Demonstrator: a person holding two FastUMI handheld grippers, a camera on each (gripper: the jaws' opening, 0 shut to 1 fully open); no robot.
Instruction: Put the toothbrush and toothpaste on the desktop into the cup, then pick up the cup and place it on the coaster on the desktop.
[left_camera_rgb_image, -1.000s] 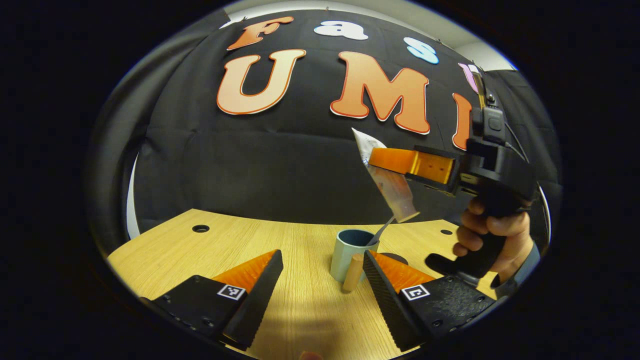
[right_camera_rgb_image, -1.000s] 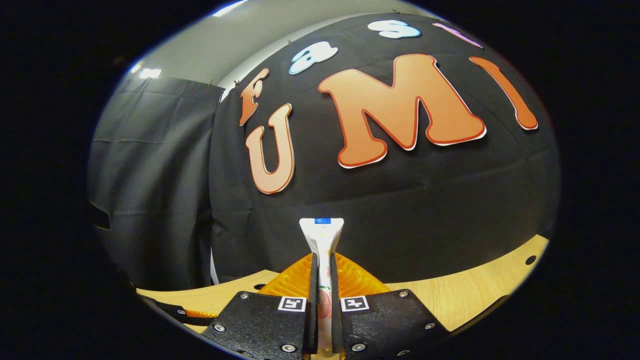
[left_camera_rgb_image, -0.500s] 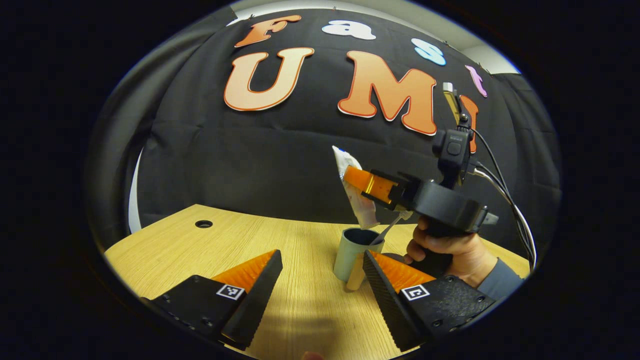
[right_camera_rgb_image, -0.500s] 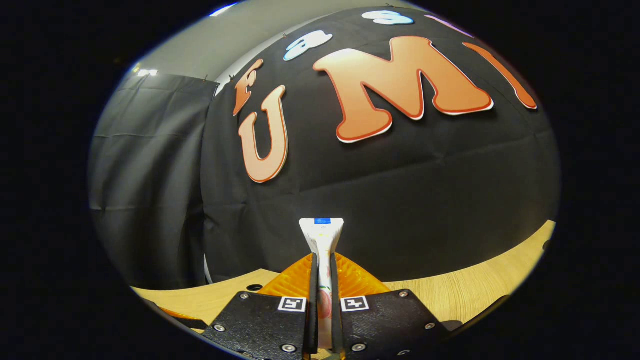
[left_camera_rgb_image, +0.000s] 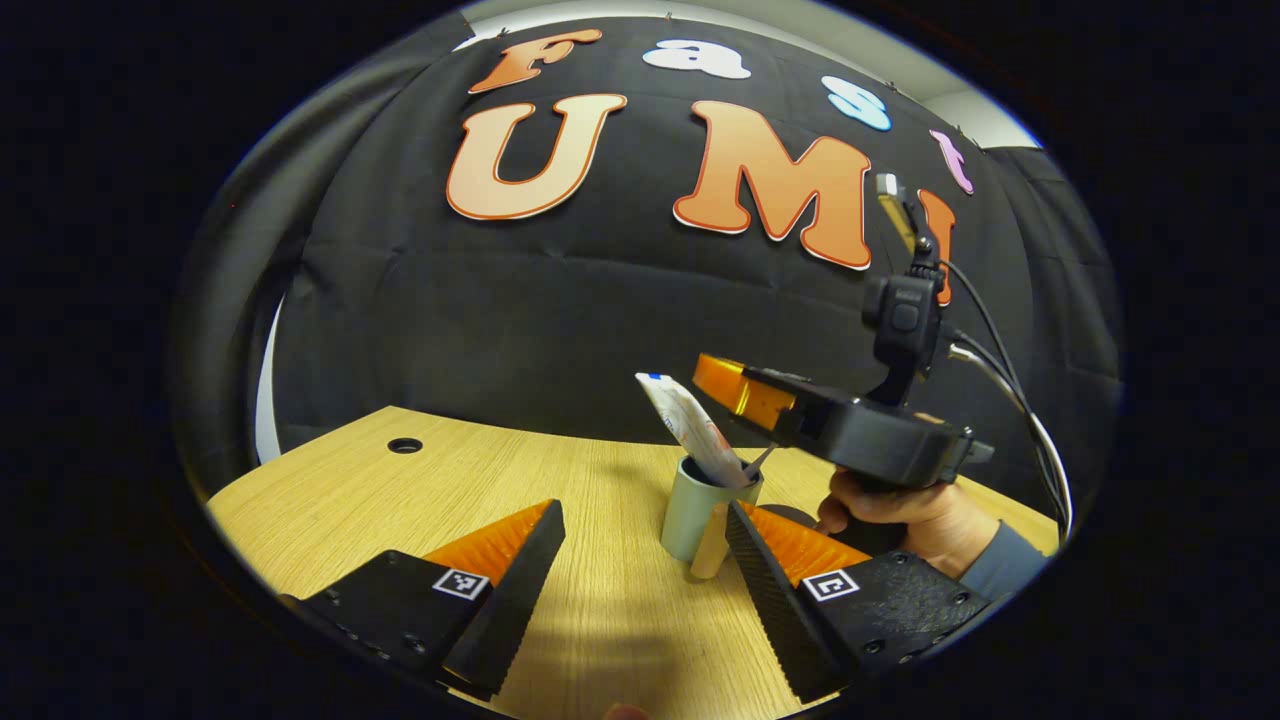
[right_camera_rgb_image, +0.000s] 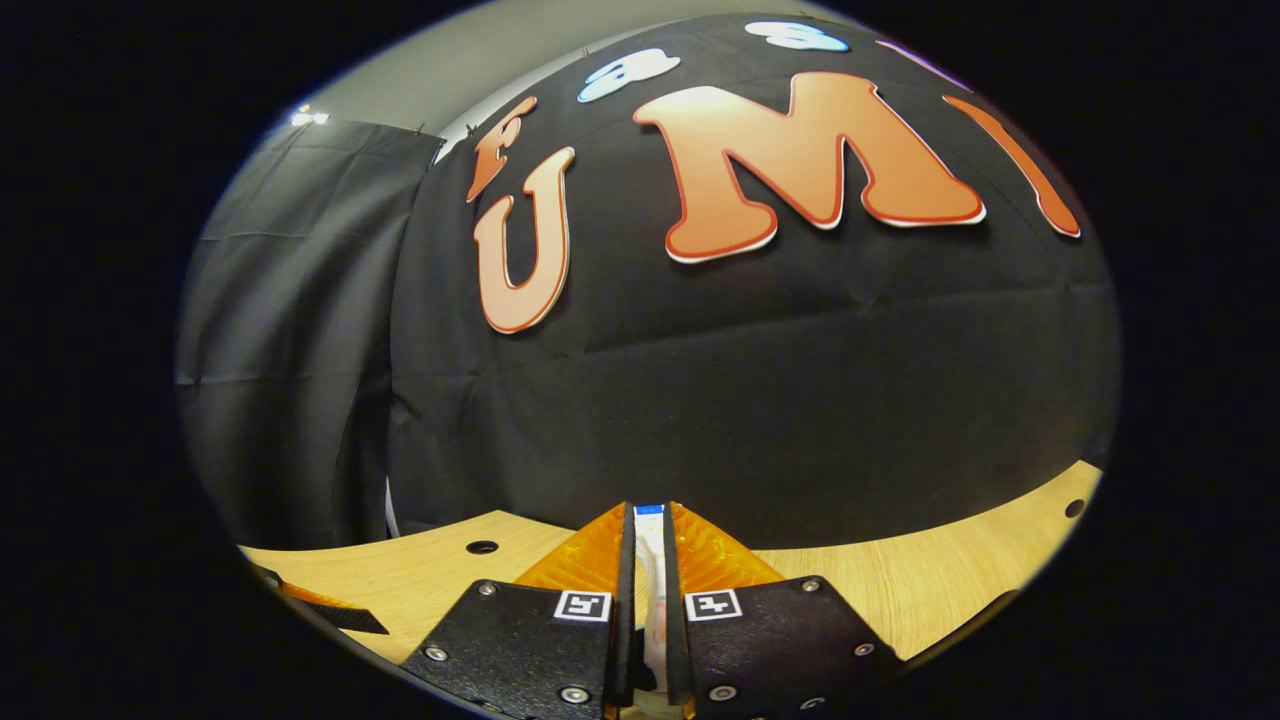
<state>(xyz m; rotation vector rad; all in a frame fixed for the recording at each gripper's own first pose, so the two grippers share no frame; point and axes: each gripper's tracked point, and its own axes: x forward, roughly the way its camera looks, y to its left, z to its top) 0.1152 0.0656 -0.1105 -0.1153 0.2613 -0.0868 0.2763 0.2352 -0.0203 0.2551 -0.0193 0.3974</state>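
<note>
From my left gripper view, the toothpaste (left_camera_rgb_image: 690, 432) is a flat white tube with a blue strip at its crimped upper end and reddish print on its side. It leans up and to the left out of the cup (left_camera_rgb_image: 692, 510), its lower end down inside the rim. The cup is a pale grey-green cylinder with a dark inside, standing on the wooden desktop (left_camera_rgb_image: 400, 490). A thin grey piece of the toothbrush (left_camera_rgb_image: 757, 461) pokes above the rim at the right, next to the tube; I cannot make out its head. A tan rounded shape stands against the cup's front, partly behind my left gripper's right finger, and I cannot tell what it is. The dark coaster (left_camera_rgb_image: 800, 517) peeks out just right of the cup, mostly covered by that same finger.

My left gripper (left_camera_rgb_image: 640, 560) is spread wide and holds nothing; the cup sits beyond the gap, towards the right finger.

The right gripper (left_camera_rgb_image: 735, 390) hangs above and to the right of the cup, held by a hand (left_camera_rgb_image: 905, 515) in a grey sleeve. From here I see one orange finger edge-on, so this angle does not settle its grip.

In the right gripper view, the right gripper's fingers (right_camera_rgb_image: 690, 560) stand close together with the toothpaste (right_camera_rgb_image: 652, 575) a narrow white sliver between them, blue strip at the top. Whether the pads press on the tube I cannot tell. The cup is hidden beneath the gripper body there.
</note>
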